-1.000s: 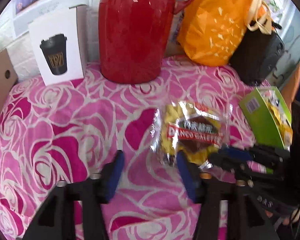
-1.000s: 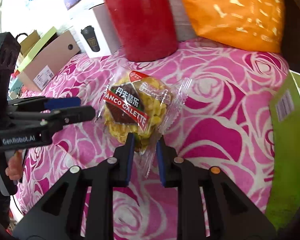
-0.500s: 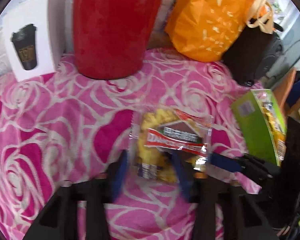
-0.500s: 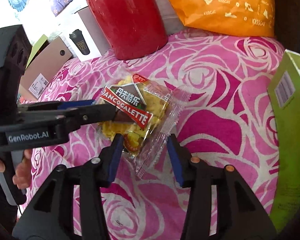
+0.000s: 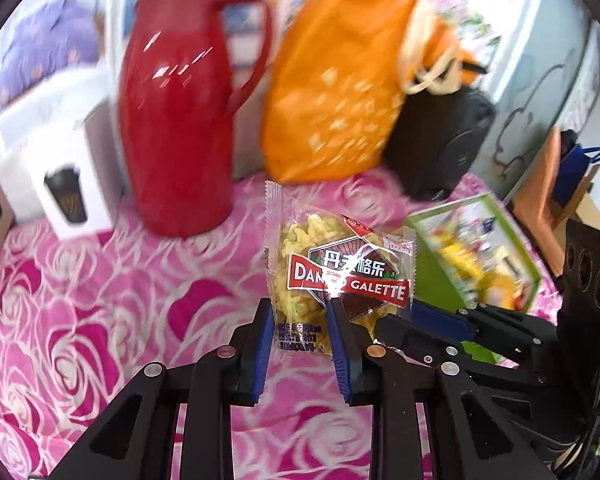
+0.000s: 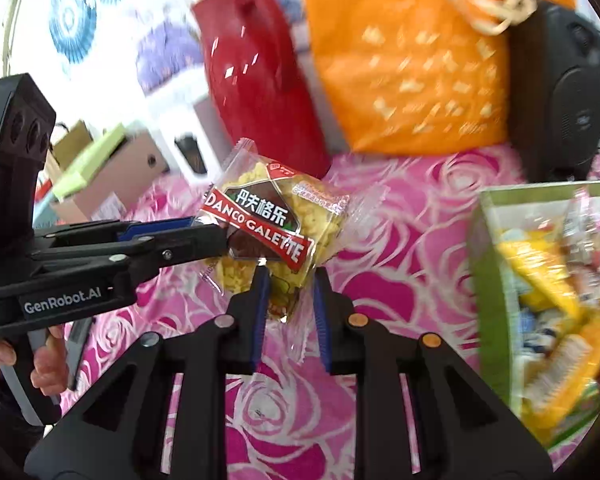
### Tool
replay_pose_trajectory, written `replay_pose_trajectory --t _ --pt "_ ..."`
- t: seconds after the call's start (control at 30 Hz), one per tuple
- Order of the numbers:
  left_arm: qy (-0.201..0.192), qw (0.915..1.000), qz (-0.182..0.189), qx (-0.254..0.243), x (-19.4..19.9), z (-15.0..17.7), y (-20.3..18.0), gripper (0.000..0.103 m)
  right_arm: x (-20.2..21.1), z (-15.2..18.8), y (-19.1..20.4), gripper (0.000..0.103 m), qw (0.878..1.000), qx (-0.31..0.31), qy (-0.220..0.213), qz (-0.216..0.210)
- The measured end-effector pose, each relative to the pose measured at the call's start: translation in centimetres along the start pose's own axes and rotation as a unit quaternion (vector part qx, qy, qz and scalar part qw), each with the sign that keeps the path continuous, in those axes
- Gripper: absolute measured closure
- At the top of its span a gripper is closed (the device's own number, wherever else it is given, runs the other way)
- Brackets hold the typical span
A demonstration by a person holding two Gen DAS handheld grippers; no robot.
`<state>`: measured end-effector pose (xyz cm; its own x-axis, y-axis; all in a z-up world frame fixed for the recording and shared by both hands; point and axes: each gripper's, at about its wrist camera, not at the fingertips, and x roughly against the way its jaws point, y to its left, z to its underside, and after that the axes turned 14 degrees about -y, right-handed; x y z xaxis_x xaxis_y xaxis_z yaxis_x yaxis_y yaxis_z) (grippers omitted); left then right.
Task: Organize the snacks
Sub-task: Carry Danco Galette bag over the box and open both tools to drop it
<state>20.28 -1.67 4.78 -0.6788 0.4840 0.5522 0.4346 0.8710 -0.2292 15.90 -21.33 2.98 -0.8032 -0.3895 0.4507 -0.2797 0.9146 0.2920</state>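
Note:
A clear snack packet (image 5: 340, 272) of yellow crisps with a red DANCO GALETTE band hangs above the pink rose tablecloth (image 5: 100, 320). My left gripper (image 5: 299, 308) is shut on its lower left part. In the right wrist view the same packet (image 6: 268, 220) is held from the left by the left gripper (image 6: 220, 240). My right gripper (image 6: 291, 280) is closed on the packet's lower corner. In the left wrist view the right gripper (image 5: 384, 326) comes in from the right.
A green box (image 5: 432, 280) (image 6: 496, 300) with several snack packets stands at the right. At the back are a red jug (image 5: 180, 132), an orange bag (image 5: 340, 92), a black speaker (image 5: 440, 148) and a white cup box (image 5: 64, 184). A hand (image 6: 40, 364) holds the left gripper.
The left gripper closed on the packet and it rose off the cloth. The right gripper opened half a second ago and has narrowed on the packet's corner again.

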Motion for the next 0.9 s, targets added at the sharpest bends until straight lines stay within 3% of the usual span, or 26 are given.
replay_pose_trajectory --t 0.23,0.57,0.9 --pt "-0.014 0.9973 0.05 -0.051 -0.4 -2.3 -7.8 0.076 6.7 -1.2 -4.2 0.079 0.997 -0.029 -0.06 0.045" --pt "0.016 0.9843 0.132 -0.115 -5.7 -2.2 -20.0 0.076 14.1 -0.1 -14.0 0.079 0.98 -0.101 -0.104 0.139" --pt "0.051 0.9776 0.155 -0.134 -11.2 -1.1 -25.3 0.076 15.2 0.7 -20.9 0.078 0.968 -0.137 -0.107 0.183"
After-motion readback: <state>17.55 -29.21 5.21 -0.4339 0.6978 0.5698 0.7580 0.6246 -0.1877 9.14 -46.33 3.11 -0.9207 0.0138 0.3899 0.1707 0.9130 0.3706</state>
